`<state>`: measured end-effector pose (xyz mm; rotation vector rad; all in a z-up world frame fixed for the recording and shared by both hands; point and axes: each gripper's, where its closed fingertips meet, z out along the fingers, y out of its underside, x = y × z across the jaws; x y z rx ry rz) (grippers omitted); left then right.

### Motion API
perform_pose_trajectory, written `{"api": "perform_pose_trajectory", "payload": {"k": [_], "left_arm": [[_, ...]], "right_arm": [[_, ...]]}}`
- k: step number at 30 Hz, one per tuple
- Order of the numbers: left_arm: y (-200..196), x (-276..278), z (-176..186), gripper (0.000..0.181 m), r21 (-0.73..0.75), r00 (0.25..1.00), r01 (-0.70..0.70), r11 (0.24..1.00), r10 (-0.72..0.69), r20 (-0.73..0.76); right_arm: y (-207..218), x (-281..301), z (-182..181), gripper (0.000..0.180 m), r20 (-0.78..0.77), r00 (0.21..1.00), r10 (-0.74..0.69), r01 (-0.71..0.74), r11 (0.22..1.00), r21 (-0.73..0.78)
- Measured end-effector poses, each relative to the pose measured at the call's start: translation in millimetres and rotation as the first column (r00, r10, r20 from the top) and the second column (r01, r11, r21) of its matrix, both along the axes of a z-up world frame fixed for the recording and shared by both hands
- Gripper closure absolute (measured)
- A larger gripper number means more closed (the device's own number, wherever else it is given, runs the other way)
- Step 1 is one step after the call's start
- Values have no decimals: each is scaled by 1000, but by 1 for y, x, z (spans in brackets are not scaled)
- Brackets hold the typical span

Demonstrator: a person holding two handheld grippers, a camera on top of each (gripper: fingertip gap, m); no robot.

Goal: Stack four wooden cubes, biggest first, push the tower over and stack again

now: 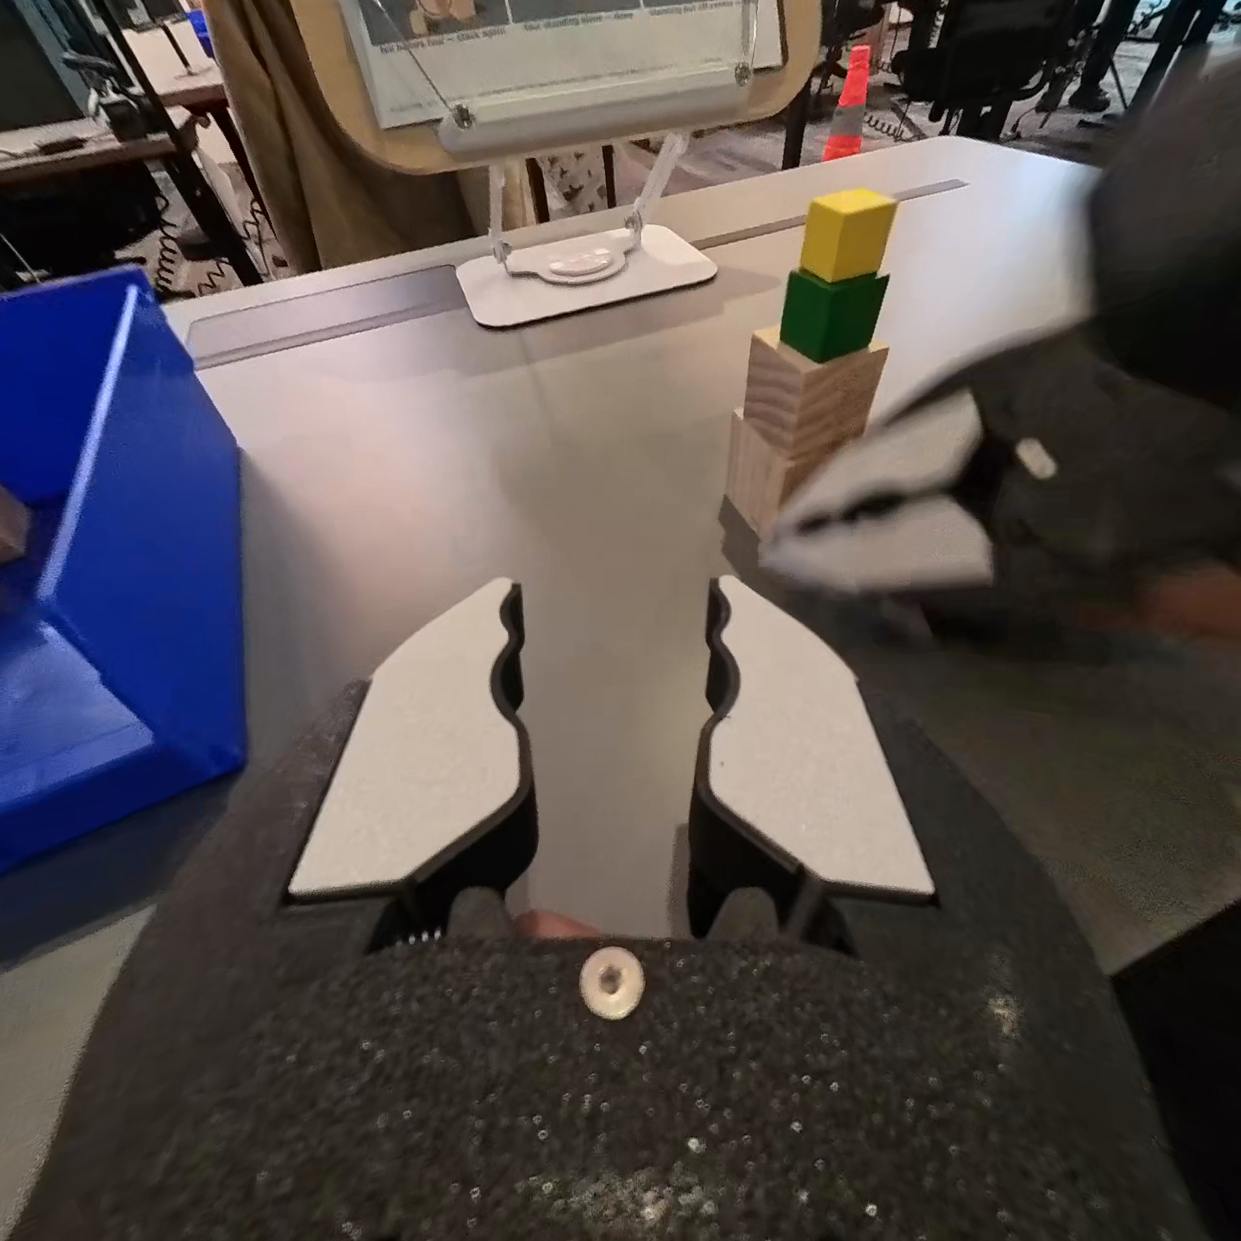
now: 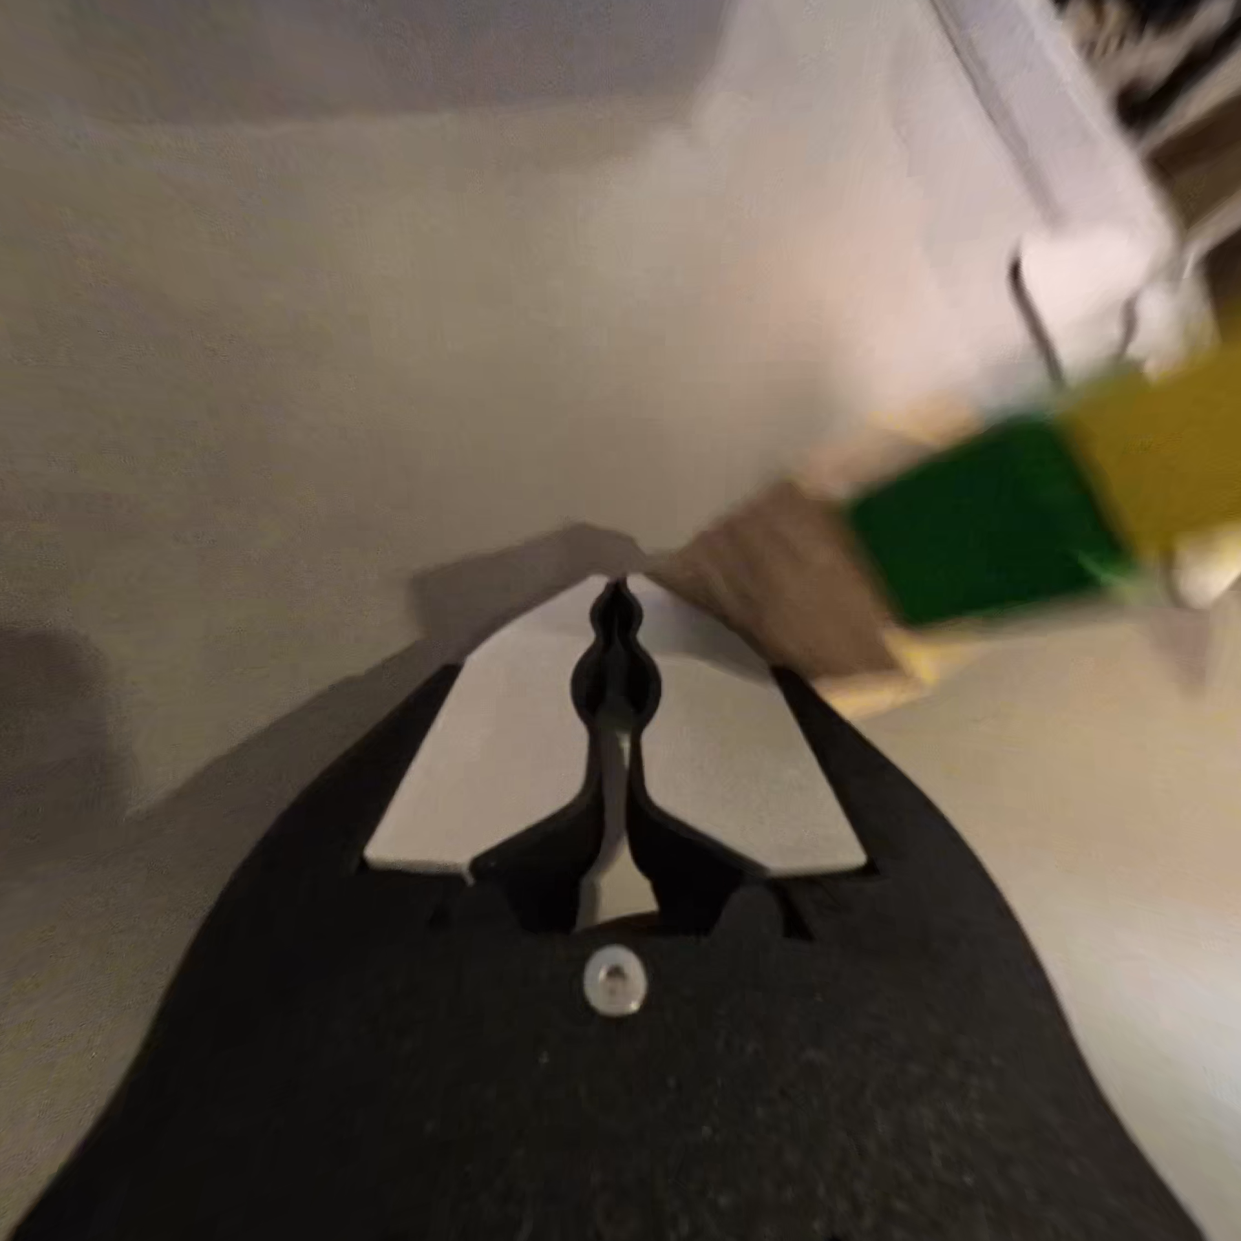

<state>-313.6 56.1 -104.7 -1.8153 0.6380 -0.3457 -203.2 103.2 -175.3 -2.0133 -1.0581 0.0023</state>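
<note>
Four cubes stand stacked, biggest lowest. Right tongs, closed and empty, press the bottom cube, likely to topple it. Left tongs wait open, empty.

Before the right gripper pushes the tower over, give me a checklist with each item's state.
1. Four cubes stacked, biggest lowest: large bare wooden cube, smaller bare wooden cube, green painted cube, yellow painted cube: ok.
2. Right gripper shut, empty: ok.
3. Right gripper beside the tower's base: ok; contact: cannot tell, blurred.
4. Left gripper open, clear of the tower: ok.
5. Blue plastic bin away from the tower: ok.
</note>
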Motion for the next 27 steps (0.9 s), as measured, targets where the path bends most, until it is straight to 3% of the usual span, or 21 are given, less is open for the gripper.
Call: {"api": "perform_pose_trajectory", "payload": {"k": [1,2,4,7,12,16,22,27], "left_arm": [[-2,2,-4,129,-15,1000,10,1000,-10,1],[-5,5,-8,129,-31,1000,21,999,-21,0],[-11,14,-16,128,-57,999,47,997,-47,-5],[-19,28,-27,128,-73,995,86,994,-89,-38],[-20,33,-31,124,-27,990,64,998,-67,-121],[-11,28,-26,120,26,990,-40,999,43,-135],[2,34,-24,119,26,990,-42,999,45,-131],[7,34,-26,119,4,993,-34,999,35,-117]], "right_arm": [[7,19,0,180,-104,993,-62,51,993,-103],[8,34,9,180,-146,985,-96,84,993,-85],[-2,61,25,180,-47,991,-128,131,990,56],[-44,71,32,180,-157,976,-153,157,988,13],[-89,91,46,180,-256,947,-192,241,954,176],[-111,83,73,158,-404,909,-109,234,932,275],[-128,79,79,142,-419,903,-92,218,939,265],[-128,86,72,143,-405,907,-114,234,937,261]]}}
